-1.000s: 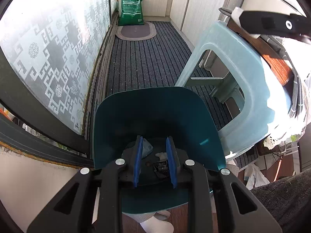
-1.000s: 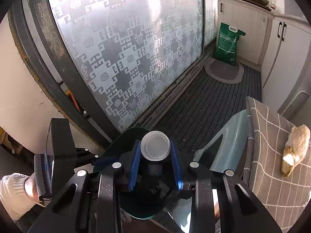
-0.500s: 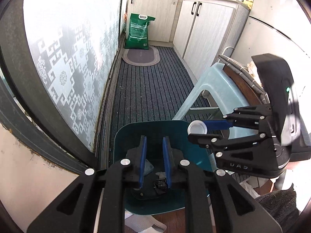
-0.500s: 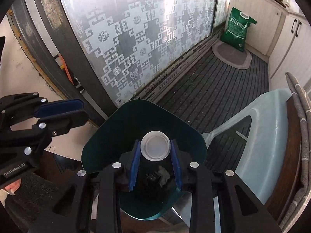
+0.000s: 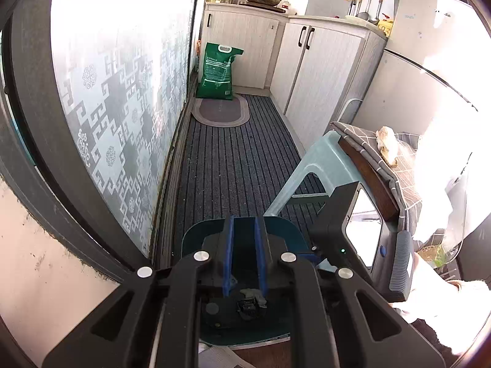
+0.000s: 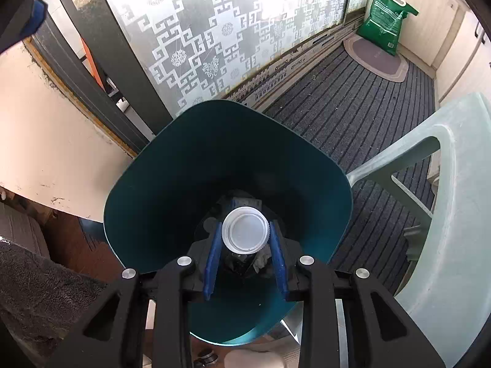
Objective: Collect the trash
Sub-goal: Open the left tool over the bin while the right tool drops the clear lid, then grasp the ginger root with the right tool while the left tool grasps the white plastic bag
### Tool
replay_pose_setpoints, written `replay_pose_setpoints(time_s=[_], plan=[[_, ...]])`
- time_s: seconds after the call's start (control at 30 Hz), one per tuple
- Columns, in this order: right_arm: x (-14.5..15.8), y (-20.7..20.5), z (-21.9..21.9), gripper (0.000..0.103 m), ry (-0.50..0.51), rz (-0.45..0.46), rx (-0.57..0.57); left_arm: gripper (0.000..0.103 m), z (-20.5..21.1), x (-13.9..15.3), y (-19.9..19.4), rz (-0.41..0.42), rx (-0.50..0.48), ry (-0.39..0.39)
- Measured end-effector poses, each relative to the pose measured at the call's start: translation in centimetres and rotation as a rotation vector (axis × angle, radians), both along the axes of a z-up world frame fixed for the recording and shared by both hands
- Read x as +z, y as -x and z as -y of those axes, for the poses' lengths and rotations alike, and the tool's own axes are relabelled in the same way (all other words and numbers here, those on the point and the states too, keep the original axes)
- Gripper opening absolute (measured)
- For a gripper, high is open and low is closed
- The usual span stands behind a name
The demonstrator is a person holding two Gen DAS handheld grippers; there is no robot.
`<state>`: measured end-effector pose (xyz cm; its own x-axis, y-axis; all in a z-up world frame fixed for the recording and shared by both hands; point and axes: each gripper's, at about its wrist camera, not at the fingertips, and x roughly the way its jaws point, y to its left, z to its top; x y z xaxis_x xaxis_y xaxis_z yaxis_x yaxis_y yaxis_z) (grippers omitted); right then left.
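Right hand-held gripper (image 6: 245,243) is closed down on a white bottle cap (image 6: 245,229), blue pads (image 6: 212,265) pinching it on both sides. The cap sits face-up between the fingertips, directly above the open mouth of the teal trash bin (image 6: 172,165). Down in the bin's dark bottom there's some crumpled grayish scrap, hard to make out what exactly.

Left hand-held gripper (image 5: 244,251) has nothing in it, and its blue pads (image 5: 227,257) stand parallel with a narrow gap between them. It's hovering above the same teal bin (image 5: 191,239), a bit of crumpled trash showing low between the fingers. The black body of the other gripper pokes into its view on the right, just beside the bin.

Right next to the bin is a pale blue plastic stool (image 6: 454,202), its legs standing on the dark striped floor mat (image 5: 233,159). On top of it is a wooden board with a gray checked cloth (image 5: 383,156) draped over, and something tan and crumpled (image 5: 387,144) lies on the cloth.

Along the left runs a frosted sliding door with a geometric pattern (image 6: 221,36). Farther back there's a small oval rug (image 5: 219,112), with a green sack (image 5: 218,72) standing just behind it against the light wood cabinets (image 5: 319,70). The counter on top carries bottles and a pan, too small to say more.
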<state>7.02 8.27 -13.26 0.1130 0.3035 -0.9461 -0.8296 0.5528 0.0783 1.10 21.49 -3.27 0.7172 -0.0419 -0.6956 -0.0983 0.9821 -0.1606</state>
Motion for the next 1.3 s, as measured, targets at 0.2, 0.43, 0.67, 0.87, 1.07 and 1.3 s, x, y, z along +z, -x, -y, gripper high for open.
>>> replay_pose_setpoints(time_s=[0.2, 0.43, 0.67, 0.87, 1.07, 1.3], plan=[[-1.2, 0.9, 0.3, 0.043, 0.024, -0.025, 0.019, 0.015, 0.5, 2.2, 0.3, 0.049, 0.006, 0.017], [0.1, 1.6, 1.1, 0.043, 0.0, -0.005, 0.043, 0.023, 0.7, 4.6, 0.5, 0.109, 0.027, 0.03], [4.9, 2.2, 2.0, 0.038, -0.118, 0.069, 0.047, 0.03, 1.5, 6.5, 0.4, 0.16, 0.028, 0.026], [10.9, 1.5, 4.2, 0.037, -0.244, 0.146, 0.015, 0.034, 3.0, 7.8, -0.1, 0.191, 0.018, 0.02], [15.3, 0.0, 8.0, 0.037, -0.304, 0.226, -0.047, 0.037, 5.1, 8.5, -1.2, 0.204, -0.004, 0.024], [16.8, -3.0, 13.6, 0.037, -0.321, 0.283, -0.17, 0.043, 8.4, 8.3, -3.3, 0.197, -0.047, 0.021]])
